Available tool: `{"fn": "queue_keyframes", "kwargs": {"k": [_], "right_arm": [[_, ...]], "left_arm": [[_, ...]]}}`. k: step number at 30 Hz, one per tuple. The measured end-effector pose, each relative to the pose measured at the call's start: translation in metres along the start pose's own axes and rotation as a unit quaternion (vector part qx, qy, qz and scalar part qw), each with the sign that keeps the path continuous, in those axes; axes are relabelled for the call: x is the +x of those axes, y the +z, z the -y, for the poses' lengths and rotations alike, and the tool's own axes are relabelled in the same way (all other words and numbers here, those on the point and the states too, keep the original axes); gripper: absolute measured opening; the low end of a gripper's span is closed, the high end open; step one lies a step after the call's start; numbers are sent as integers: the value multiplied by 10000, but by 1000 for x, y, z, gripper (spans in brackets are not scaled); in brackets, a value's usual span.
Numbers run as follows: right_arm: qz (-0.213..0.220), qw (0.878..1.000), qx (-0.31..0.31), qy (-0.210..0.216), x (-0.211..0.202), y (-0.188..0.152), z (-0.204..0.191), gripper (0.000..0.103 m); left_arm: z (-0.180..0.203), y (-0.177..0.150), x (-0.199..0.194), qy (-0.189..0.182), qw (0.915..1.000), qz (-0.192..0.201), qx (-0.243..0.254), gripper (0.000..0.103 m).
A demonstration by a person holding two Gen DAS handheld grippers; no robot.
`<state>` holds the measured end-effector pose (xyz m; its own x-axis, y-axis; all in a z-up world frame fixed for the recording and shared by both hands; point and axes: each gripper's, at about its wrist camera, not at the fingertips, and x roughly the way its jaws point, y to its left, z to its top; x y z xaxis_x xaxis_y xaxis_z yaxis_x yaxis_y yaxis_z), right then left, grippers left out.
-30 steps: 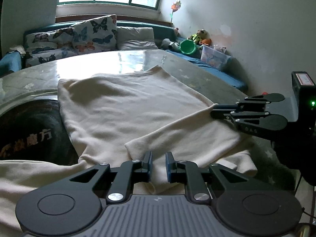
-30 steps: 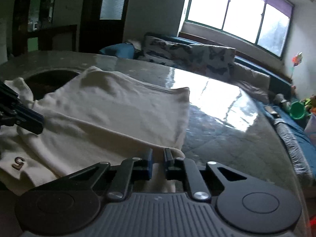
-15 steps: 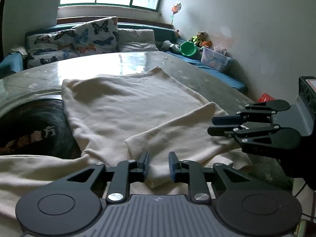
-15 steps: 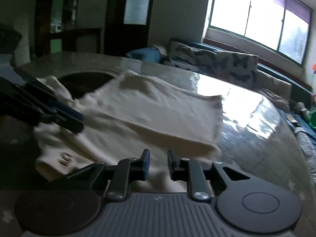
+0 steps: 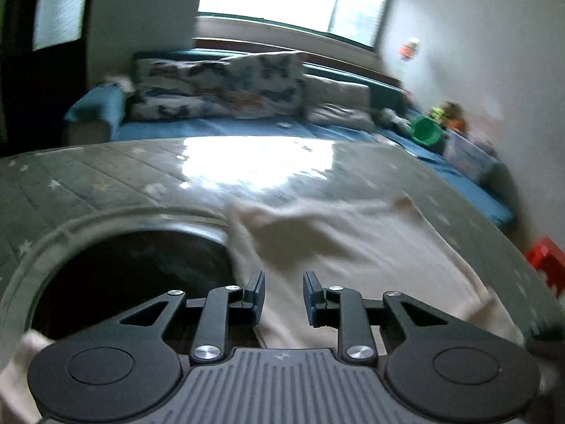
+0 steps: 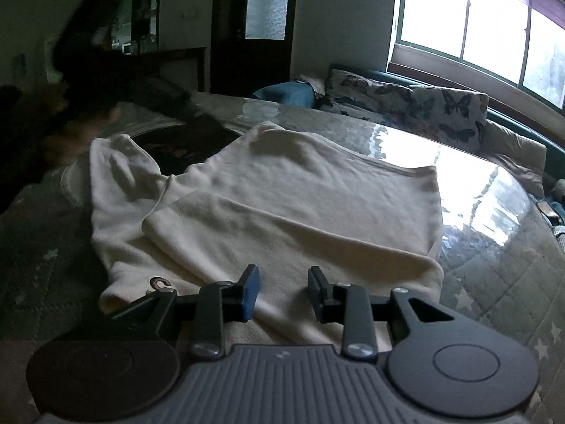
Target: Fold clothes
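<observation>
A cream garment [image 6: 300,205] lies spread on the round table [image 6: 494,275], with one sleeve [image 6: 247,226] folded across its body. My right gripper [image 6: 282,295] hovers over the near hem. Its jaws are opening, and no cloth is between the pads. A small brown mark [image 6: 159,282] shows on the near left corner. The left wrist view is blurred. There my left gripper [image 5: 282,295] stands open over the left edge of the garment [image 5: 353,247], holding nothing.
A dark round inset [image 5: 134,275] sits in the table top left of the cloth, also seen as the inset [image 6: 176,141]. A sofa with butterfly cushions [image 6: 423,106] runs behind the table. A person's dark blurred shape [image 6: 88,70] is at far left. A red object [image 5: 545,261] is beyond the right edge.
Both grippers went from nearly shut on the sleeve to open, and the sleeve now lies folded on the body. My left gripper swung left, away from the fold. The right view no longer shows it.
</observation>
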<state>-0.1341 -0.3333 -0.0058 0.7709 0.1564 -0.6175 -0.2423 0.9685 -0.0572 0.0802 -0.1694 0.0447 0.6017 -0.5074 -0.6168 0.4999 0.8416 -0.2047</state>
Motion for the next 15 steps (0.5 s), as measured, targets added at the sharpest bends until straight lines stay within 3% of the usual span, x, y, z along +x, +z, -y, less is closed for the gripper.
{"fn": "queue_keyframes", "kwargs": {"k": [3, 7, 15], "right_arm": [[0, 10000, 36, 14, 1, 0, 1, 31], [-11, 9999, 100, 56, 2, 0, 3, 32], [-25, 9999, 108, 77, 4, 2, 3, 32]], "left_arm": [[-13, 21, 25, 192, 9996, 3, -220, 28], [-24, 41, 50, 315, 9991, 25, -274, 44], [-37, 51, 85, 248, 9981, -271, -492, 45]]}}
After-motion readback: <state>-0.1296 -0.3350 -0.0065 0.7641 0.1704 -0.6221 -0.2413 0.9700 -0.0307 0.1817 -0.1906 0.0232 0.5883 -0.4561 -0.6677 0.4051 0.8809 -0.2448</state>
